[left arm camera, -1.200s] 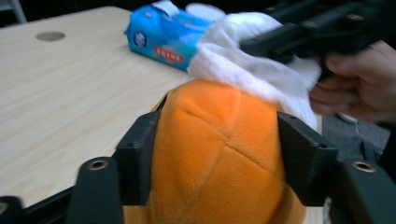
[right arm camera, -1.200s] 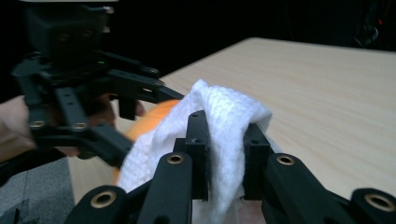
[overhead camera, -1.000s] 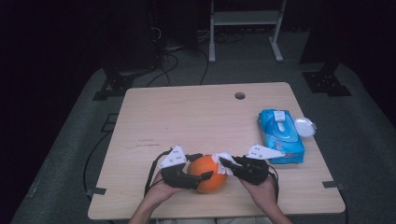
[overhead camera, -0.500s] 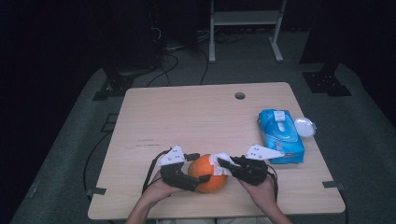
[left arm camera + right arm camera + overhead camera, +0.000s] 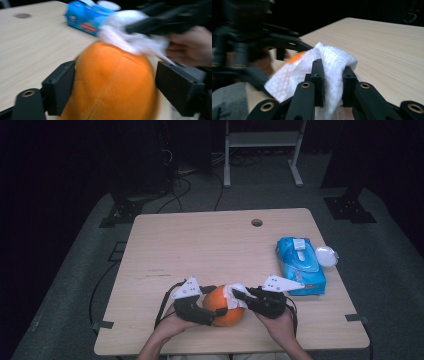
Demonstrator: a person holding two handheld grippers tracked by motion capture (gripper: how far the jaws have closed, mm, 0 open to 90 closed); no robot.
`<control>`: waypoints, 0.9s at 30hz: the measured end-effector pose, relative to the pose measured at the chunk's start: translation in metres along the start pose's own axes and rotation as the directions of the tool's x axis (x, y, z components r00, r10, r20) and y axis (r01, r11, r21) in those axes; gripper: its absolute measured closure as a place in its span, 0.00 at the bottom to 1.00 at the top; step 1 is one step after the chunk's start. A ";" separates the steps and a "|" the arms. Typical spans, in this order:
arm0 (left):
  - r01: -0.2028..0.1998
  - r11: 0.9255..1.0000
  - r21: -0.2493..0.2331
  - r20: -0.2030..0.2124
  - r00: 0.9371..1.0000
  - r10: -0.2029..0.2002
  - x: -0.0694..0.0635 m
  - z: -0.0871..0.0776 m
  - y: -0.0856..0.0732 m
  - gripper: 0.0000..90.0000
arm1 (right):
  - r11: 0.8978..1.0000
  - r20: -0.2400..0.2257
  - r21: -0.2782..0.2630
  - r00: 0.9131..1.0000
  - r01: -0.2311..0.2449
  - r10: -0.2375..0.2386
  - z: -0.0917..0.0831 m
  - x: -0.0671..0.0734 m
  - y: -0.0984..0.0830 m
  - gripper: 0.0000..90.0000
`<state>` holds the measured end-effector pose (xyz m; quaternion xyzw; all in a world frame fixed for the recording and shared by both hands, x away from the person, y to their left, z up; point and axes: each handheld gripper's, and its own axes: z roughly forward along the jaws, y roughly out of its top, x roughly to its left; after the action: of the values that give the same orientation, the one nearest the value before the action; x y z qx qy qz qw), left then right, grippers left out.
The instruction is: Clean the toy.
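Note:
An orange plush ball (image 5: 225,309) rests on the table's front edge, between the jaws of my left gripper (image 5: 215,302). Its jaws have just been closing, and the black pads (image 5: 61,87) press the ball (image 5: 112,85) from both sides. My right gripper (image 5: 239,295) comes in from the right, shut on a crumpled white wipe (image 5: 234,291). The wipe (image 5: 125,37) lies against the ball's upper right side. In the right gripper view the wipe (image 5: 329,60) is folded over the two pads of my right gripper (image 5: 332,75), with a sliver of orange (image 5: 294,57) behind it.
A blue pack of wipes (image 5: 300,265) lies at the table's right edge with a round white lid (image 5: 326,255) beside it. The wooden table (image 5: 200,245) has a cable hole (image 5: 257,222) near its far edge. A dark floor surrounds it.
The right gripper has shifted the wipe slightly over the ball's top. The left gripper and the ball stay in place.

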<state>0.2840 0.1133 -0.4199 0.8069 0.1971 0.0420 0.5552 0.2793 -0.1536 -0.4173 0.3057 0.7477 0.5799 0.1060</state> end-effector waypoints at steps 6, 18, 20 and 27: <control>-0.050 0.999 0.013 -0.073 0.996 0.051 -0.001 0.003 -0.002 0.25 | 1.000 0.027 -0.002 1.000 -0.013 0.013 -0.002 -0.004 0.000 0.85; -0.032 0.999 0.029 -0.053 0.998 0.034 0.001 0.002 -0.005 0.25 | 0.999 0.030 -0.006 0.999 0.035 -0.035 -0.005 0.003 0.005 0.85; -0.047 0.998 0.031 -0.090 0.995 0.050 -0.002 0.004 -0.003 0.33 | 0.999 0.036 -0.008 0.999 0.031 -0.031 -0.006 0.001 0.005 0.85; -0.034 0.999 0.025 -0.020 0.999 0.034 -0.006 0.007 -0.003 0.32 | 0.994 0.021 0.001 0.994 0.107 -0.107 -0.007 0.016 0.013 0.85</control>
<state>0.2798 0.1063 -0.4247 0.8164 0.1896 0.0573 0.5424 0.2672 -0.1481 -0.4002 0.2715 0.7617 0.5702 0.1449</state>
